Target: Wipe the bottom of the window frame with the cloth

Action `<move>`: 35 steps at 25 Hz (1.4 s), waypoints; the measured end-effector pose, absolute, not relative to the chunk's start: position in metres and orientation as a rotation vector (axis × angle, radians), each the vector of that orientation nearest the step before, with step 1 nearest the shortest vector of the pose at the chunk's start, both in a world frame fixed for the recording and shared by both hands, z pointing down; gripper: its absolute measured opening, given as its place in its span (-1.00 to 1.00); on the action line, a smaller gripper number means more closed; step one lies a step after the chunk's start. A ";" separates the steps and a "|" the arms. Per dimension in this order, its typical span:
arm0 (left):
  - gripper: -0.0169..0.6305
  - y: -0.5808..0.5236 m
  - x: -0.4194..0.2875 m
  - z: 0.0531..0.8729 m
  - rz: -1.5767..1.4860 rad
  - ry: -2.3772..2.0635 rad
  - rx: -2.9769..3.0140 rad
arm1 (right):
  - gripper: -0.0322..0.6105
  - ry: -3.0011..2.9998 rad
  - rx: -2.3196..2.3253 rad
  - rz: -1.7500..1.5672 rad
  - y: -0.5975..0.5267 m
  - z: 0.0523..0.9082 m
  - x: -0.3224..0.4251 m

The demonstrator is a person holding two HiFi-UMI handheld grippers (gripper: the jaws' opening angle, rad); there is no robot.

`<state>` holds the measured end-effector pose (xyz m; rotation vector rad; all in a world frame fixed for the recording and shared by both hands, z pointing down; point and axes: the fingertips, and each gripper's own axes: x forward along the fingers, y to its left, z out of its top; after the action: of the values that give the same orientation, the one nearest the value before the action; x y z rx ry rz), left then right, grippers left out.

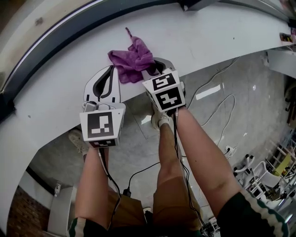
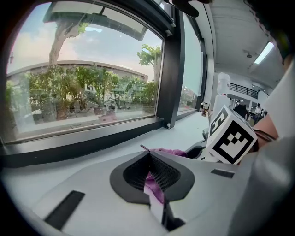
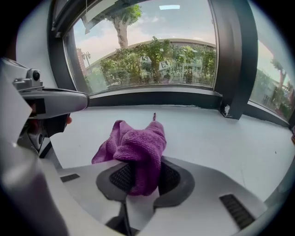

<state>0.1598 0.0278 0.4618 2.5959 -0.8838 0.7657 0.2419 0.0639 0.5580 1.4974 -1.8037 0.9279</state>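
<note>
Purple cloth (image 1: 133,60) lies bunched on the white sill (image 1: 208,37), short of the dark window frame (image 3: 152,99). Right gripper (image 1: 155,68) pinches its near fold. Left gripper (image 1: 111,70) is pressed together alongside, with a purple sliver between its pads.

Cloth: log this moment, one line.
left gripper: shut on cloth | right gripper: shut on cloth | cloth: bunched on white sill, short of window frame

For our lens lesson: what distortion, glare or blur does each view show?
Head view: straight sill bows into an arc. Left gripper view: dark corners, reflections on the glass. Right gripper view: cloth sharp, frame curves, light reflection up top.
</note>
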 end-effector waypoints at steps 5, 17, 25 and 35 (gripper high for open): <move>-0.92 0.019 0.125 0.460 0.758 -0.931 2.577 | -0.56 -1.824 1.469 0.921 0.059 0.556 0.205; -0.92 0.009 0.059 0.449 0.748 -1.028 2.532 | -0.56 -1.866 1.374 0.907 0.053 0.556 0.129; -0.92 0.004 0.013 0.441 0.750 -1.060 2.518 | -0.56 -1.868 1.366 0.913 0.043 0.554 0.087; -0.92 0.000 -0.033 0.437 0.761 -1.075 2.499 | -0.56 -1.879 1.304 0.907 0.036 0.555 0.040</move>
<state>-0.0326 -0.0005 0.4373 2.4991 -1.0751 0.7607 0.0396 0.0363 0.5549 1.3041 -1.8790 0.9074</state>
